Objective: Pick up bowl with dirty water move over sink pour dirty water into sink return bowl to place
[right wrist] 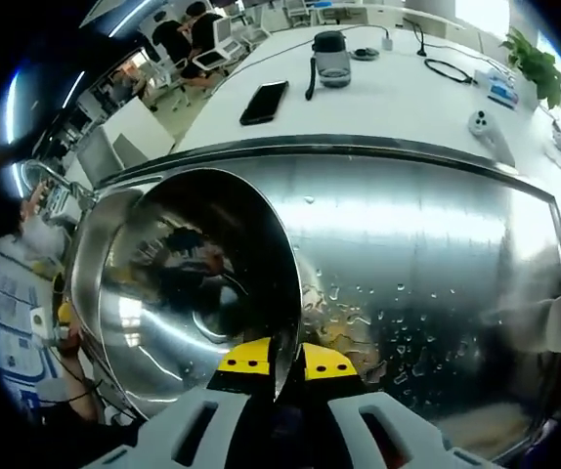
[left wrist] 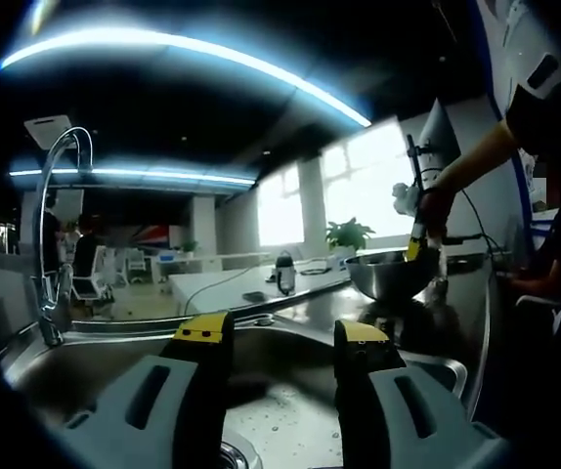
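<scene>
from my seat the left gripper view reads dim overall, with the upper half nearly black. a long ceiling light strip bends into a bright arc with a blue fringe, the fisheye curving it hard. the windows are blown out white and throw backlight, so the person's arm goes to silhouette. the sink catches soft, mottled reflections. the right gripper view is far brighter. the steel counter glares in broad white bands, and water drops sparkle on it. the bowl mirrors dark, warped shapes inside. straight edges bow outward near the rims, and detail there softens into blur.
</scene>
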Available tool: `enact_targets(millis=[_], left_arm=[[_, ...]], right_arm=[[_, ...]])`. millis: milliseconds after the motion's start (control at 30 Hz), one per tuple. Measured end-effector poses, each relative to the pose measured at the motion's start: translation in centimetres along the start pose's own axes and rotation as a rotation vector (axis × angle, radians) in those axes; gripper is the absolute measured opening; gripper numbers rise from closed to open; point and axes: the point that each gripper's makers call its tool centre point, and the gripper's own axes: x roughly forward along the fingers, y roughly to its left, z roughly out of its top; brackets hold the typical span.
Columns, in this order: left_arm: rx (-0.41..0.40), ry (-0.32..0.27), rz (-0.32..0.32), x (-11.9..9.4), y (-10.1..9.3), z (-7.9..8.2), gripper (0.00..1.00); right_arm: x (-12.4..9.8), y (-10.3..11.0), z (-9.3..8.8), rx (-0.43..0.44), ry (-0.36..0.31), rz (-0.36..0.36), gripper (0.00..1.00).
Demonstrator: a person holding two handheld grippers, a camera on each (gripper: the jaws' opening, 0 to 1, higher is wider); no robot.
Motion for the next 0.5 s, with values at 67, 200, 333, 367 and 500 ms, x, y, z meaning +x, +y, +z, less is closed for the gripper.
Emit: enact_targets(millis=[67, 200, 333, 367, 500], left_arm=[[-0.001, -0.003, 0.002, -0.04, 0.04, 0.04, 0.40], [0.003, -0.001, 0.001, -0.04, 0.00, 0.02, 0.40], [0.006, 0.002, -0.001, -0.04, -0.06, -0.03, 0.40], [0.006, 0.001, -0.002, -0.04, -0.09, 0.00, 0.40], [0.010, 0.004, -0.003, -0.03, -0.09, -0.09, 0.40]], right_arm=[[0.14, -0.23, 0.11, -0.001, 0.015, -0.007, 0.03], [0.37, -0.56, -0.04, 0.040, 0.039, -0.011, 0.01], [0.64, -0.69, -0.44, 0.067, 0.061, -0.026, 0.00], [0.58, -0.32, -0.67, 0.068, 0.064, -0.028, 0.00], [0.45, -0.59, -0.48, 0.071, 0.066, -0.035, 0.00]])
